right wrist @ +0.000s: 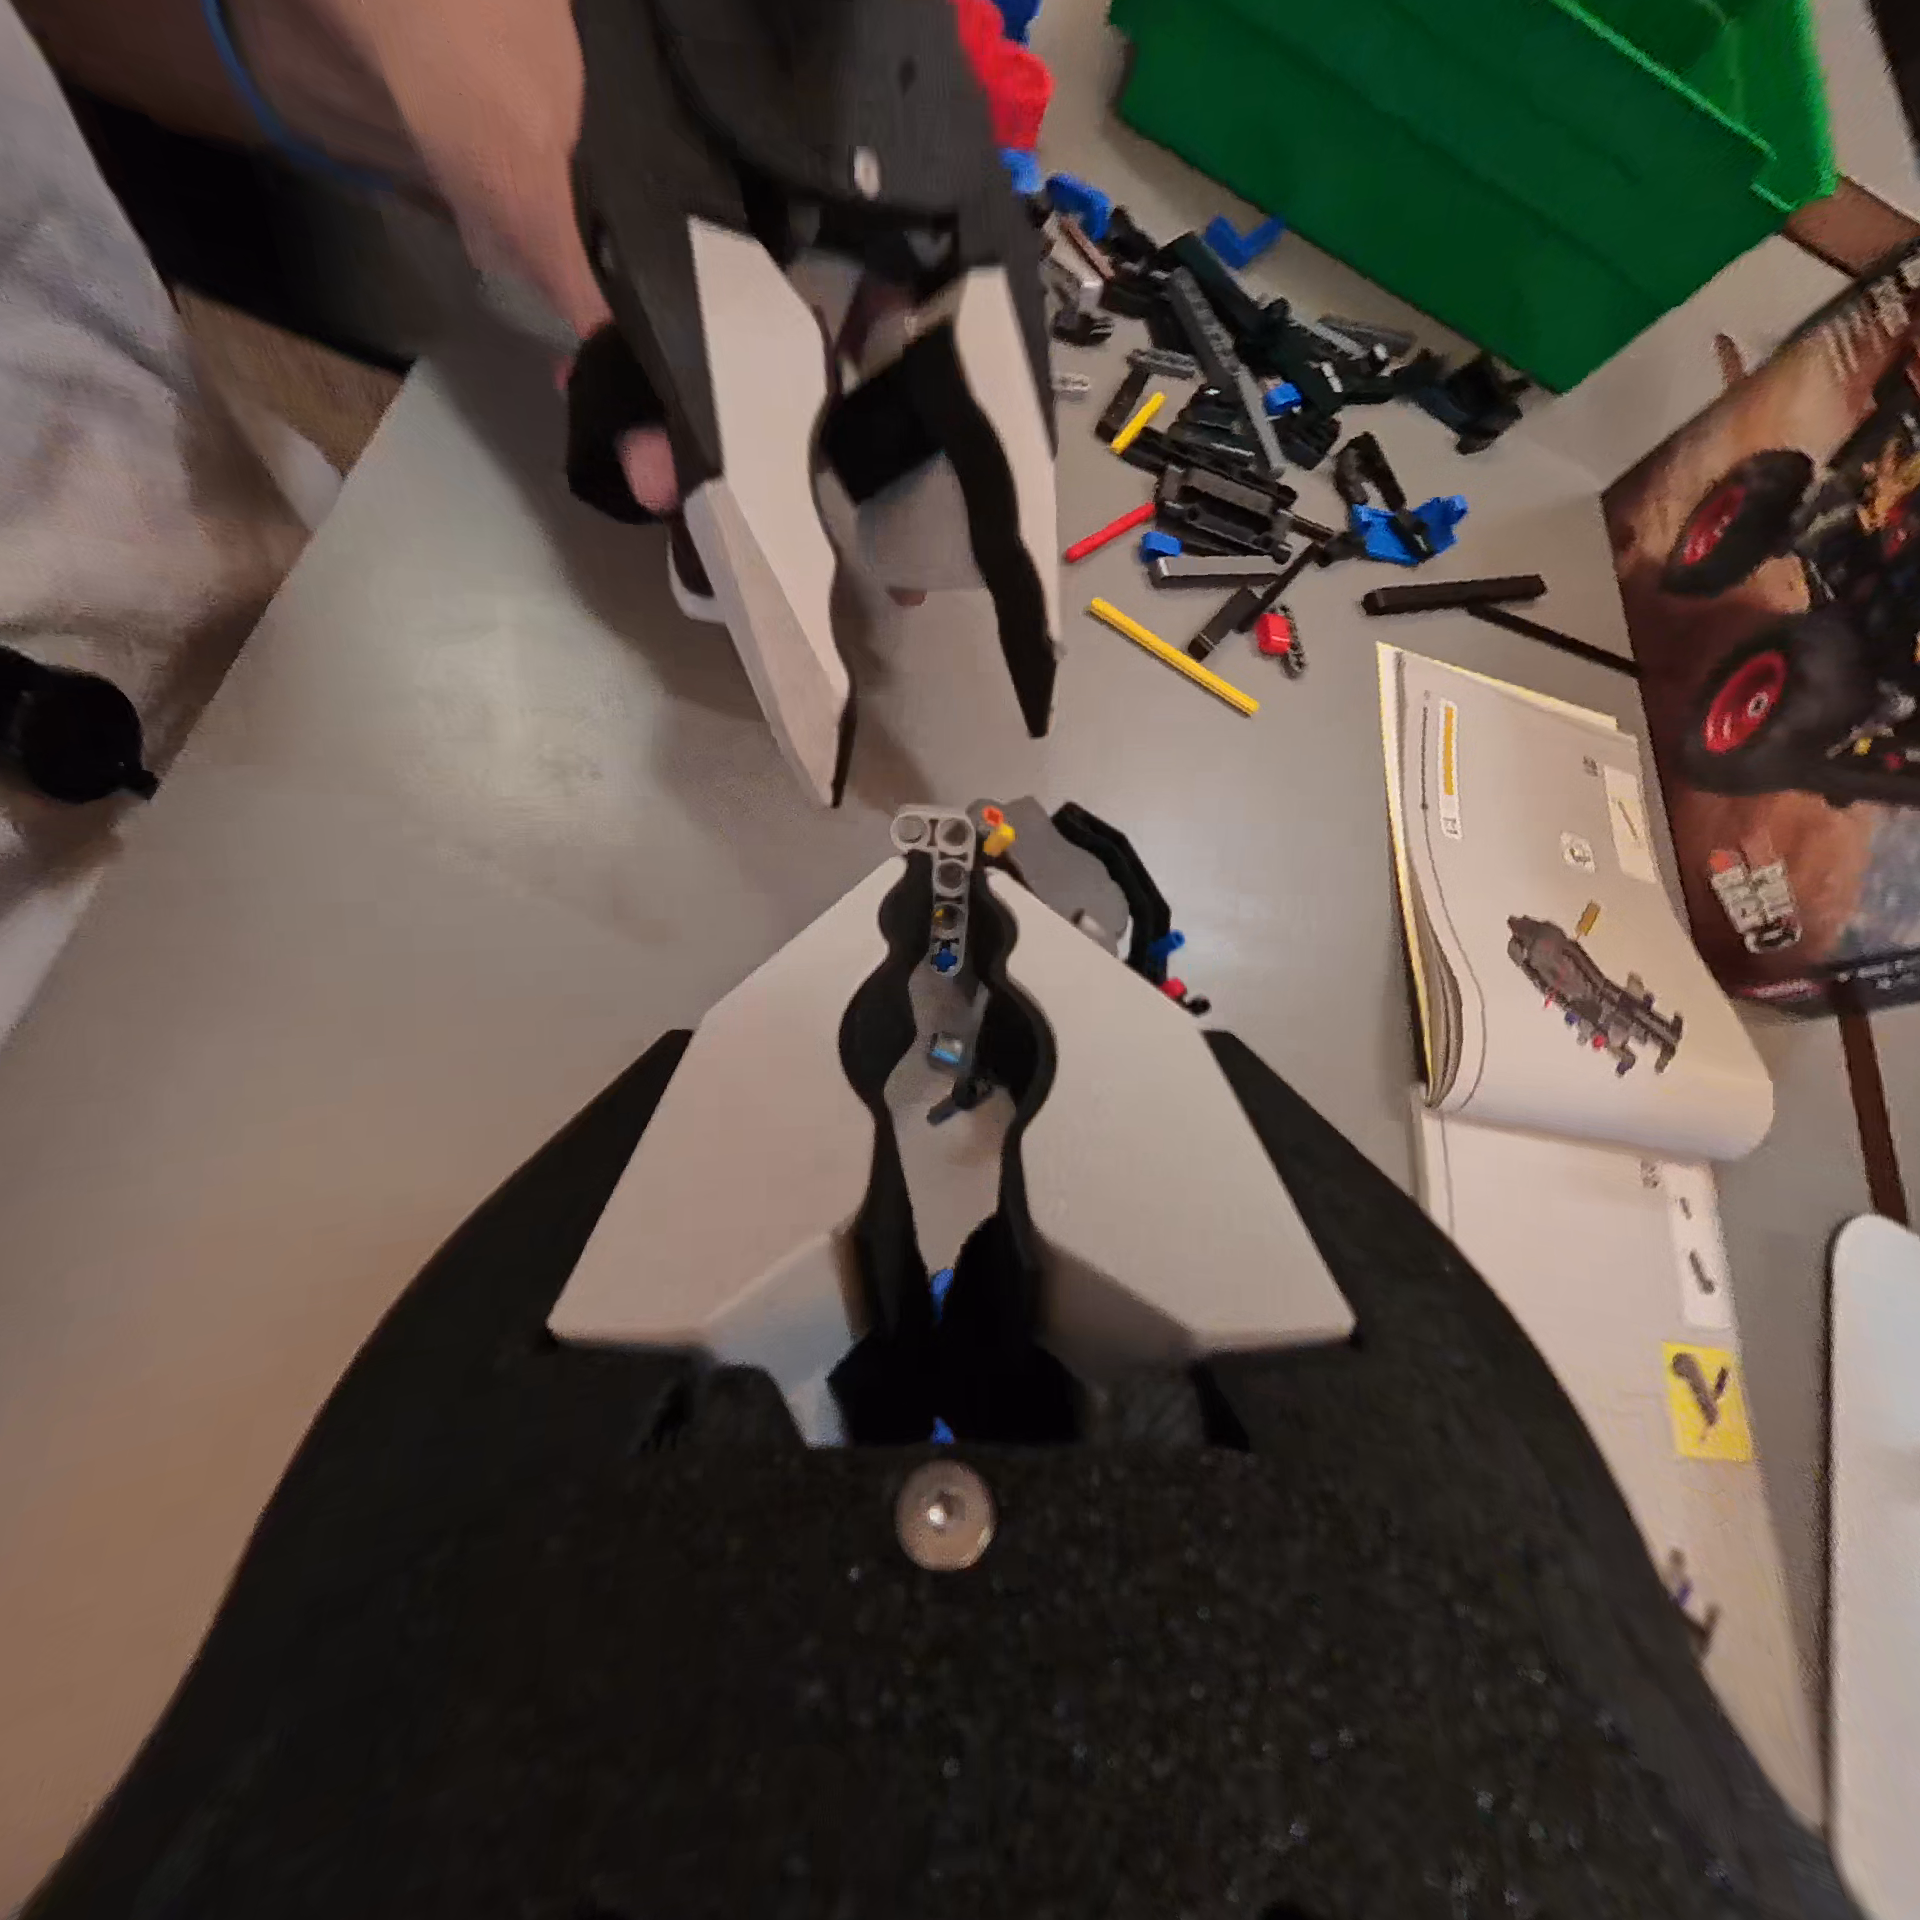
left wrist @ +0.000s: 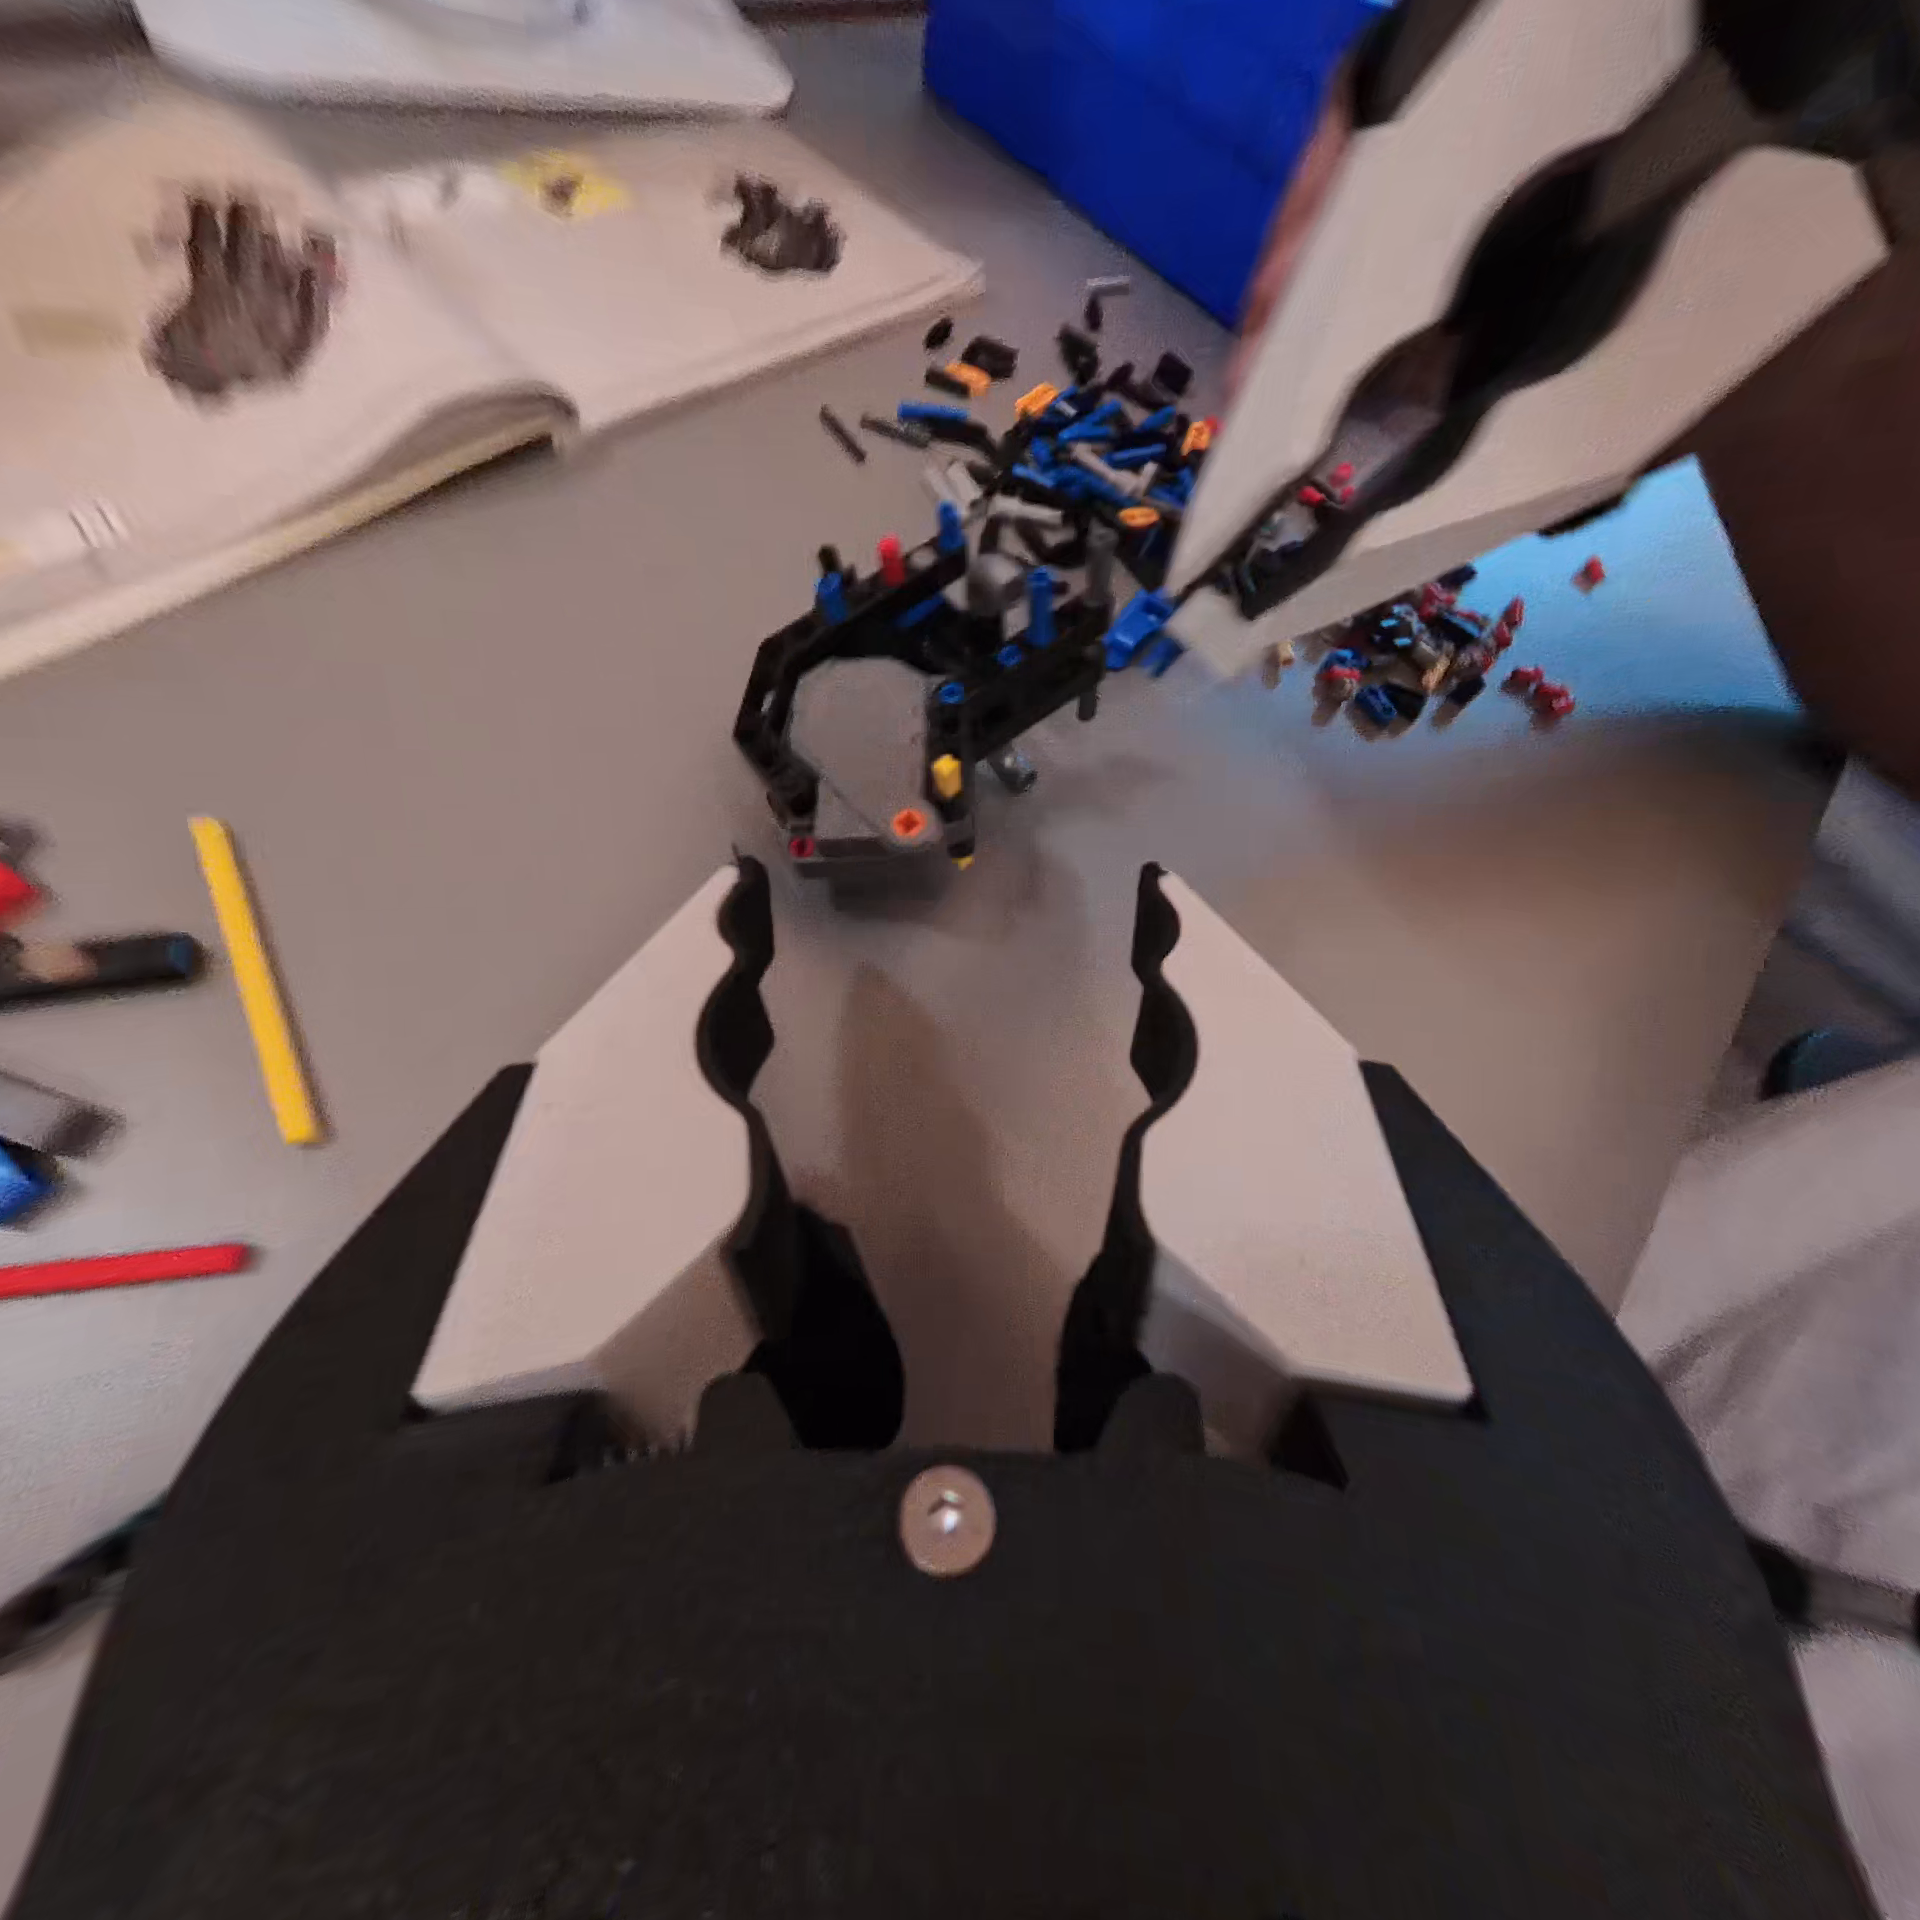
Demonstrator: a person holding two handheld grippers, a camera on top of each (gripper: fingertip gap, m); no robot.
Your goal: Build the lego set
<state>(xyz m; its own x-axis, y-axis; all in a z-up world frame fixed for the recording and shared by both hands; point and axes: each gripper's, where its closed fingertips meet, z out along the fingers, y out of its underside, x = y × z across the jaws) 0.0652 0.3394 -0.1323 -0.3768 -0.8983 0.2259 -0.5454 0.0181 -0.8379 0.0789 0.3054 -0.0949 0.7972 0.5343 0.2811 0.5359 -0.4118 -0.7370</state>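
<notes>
A part-built black lego frame [left wrist: 914, 686] with a grey block and blue, red and yellow pins stands on the grey table. My left gripper [left wrist: 948, 878] is open and empty, just in front of its near end. My right gripper [right wrist: 943, 873] is shut on a grey beam with holes [right wrist: 935, 831] that sticks out past its tips, right over the frame [right wrist: 1112, 883]. In the left wrist view the right gripper [left wrist: 1195, 613] comes down from the upper right at the frame's far end. The open left gripper [right wrist: 935, 758] hangs opposite in the right wrist view.
An open instruction booklet [left wrist: 416, 312] [right wrist: 1538, 914] lies on the table. Piles of small pins [left wrist: 1070, 436] and red pieces [left wrist: 1423, 644] lie behind the frame. Black beams [right wrist: 1247, 436], a yellow axle [left wrist: 255, 977], a red axle [left wrist: 125, 1270], a blue bin [left wrist: 1122, 125], a green bin [right wrist: 1455, 156] and the set's box [right wrist: 1787, 623] surround it. Across from one pair of fingers to the other is roughly 6 cm.
</notes>
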